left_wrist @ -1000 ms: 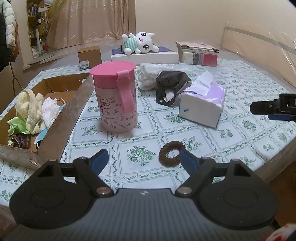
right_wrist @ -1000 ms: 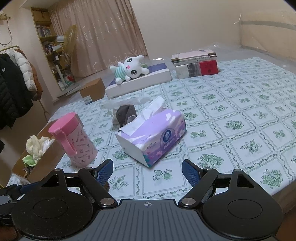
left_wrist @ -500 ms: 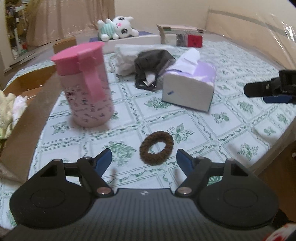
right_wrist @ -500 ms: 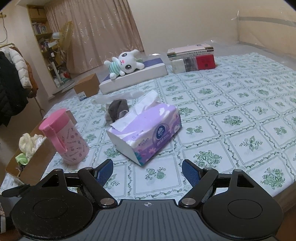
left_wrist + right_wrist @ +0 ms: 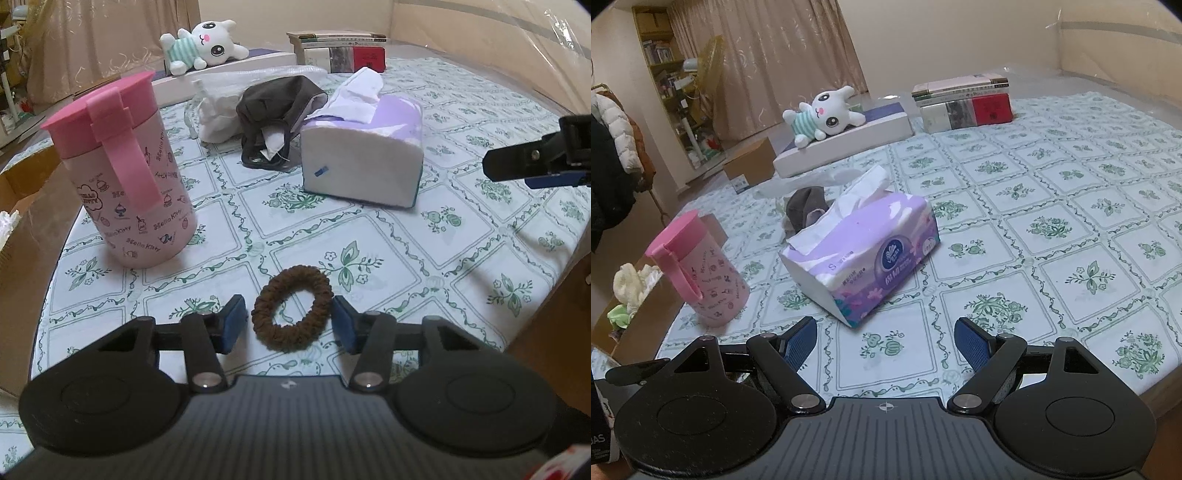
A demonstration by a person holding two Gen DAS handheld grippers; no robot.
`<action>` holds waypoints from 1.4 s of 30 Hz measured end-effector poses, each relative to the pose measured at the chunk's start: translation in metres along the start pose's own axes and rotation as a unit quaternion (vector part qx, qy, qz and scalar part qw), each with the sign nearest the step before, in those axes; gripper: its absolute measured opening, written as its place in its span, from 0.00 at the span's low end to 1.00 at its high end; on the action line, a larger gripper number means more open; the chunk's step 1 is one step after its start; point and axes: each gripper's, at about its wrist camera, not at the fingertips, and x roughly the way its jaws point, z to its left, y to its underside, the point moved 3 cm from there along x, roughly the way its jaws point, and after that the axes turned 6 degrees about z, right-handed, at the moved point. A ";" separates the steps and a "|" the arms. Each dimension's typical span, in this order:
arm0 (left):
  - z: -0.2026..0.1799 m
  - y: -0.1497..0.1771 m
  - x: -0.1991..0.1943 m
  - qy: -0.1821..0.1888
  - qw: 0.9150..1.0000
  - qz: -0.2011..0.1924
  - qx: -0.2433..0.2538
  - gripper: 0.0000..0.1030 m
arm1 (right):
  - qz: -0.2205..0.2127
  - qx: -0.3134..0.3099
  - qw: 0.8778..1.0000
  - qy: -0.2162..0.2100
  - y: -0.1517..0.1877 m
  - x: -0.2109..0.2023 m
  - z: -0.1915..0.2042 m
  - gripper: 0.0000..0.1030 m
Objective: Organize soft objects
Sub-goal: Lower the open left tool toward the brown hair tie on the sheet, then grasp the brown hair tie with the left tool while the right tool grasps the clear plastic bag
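A brown hair scrunchie (image 5: pixel 264 314) lies flat on the patterned tablecloth (image 5: pixel 388 258). My left gripper (image 5: pixel 289 310) is low over it, with the scrunchie between its blue pads. The jaws are closing; a small gap still shows at the left pad (image 5: pixel 232 323), so nothing is gripped. My right gripper (image 5: pixel 885 328) stands open and empty in front of a purple tissue pack (image 5: pixel 864 254); its fingers also show at the right edge of the left wrist view. A dark cloth (image 5: pixel 280 99) and a white cloth (image 5: pixel 218 110) lie behind the tissue pack (image 5: pixel 365 155).
A pink lidded tumbler (image 5: pixel 125 166) stands left of the scrunchie. A cardboard box (image 5: pixel 642 325) at the left holds several soft items. A white plush (image 5: pixel 823 114) lies on a flat box at the back, beside stacked books (image 5: pixel 964 103). The table edge runs near on the right.
My left gripper has come down and forward until the scrunchie sits between its fingers, and its jaws have narrowed. The right gripper has drifted slightly lower.
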 end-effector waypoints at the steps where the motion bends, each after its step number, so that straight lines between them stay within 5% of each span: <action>1: 0.000 0.000 0.000 0.002 1.000 0.000 0.000 0.46 | 0.000 0.000 1.000 0.000 0.000 0.000 0.000 0.79; 15: -0.005 0.001 -0.002 0.017 1.000 0.004 0.007 0.17 | -0.001 -0.004 1.000 -0.002 0.000 -0.001 0.004 0.79; 25: -0.002 -0.005 -0.013 0.025 1.000 -0.006 -0.001 0.15 | -0.007 -0.015 1.000 -0.004 -0.004 -0.004 0.009 0.79; 36: 0.021 -0.069 -0.050 0.036 0.998 -0.057 -0.001 0.15 | -0.038 -0.106 0.993 -0.045 -0.058 0.001 0.030 0.79; 42: 0.048 -0.117 -0.066 0.037 0.996 -0.082 -0.004 0.15 | -0.040 -0.215 0.974 -0.058 -0.100 0.023 0.055 0.79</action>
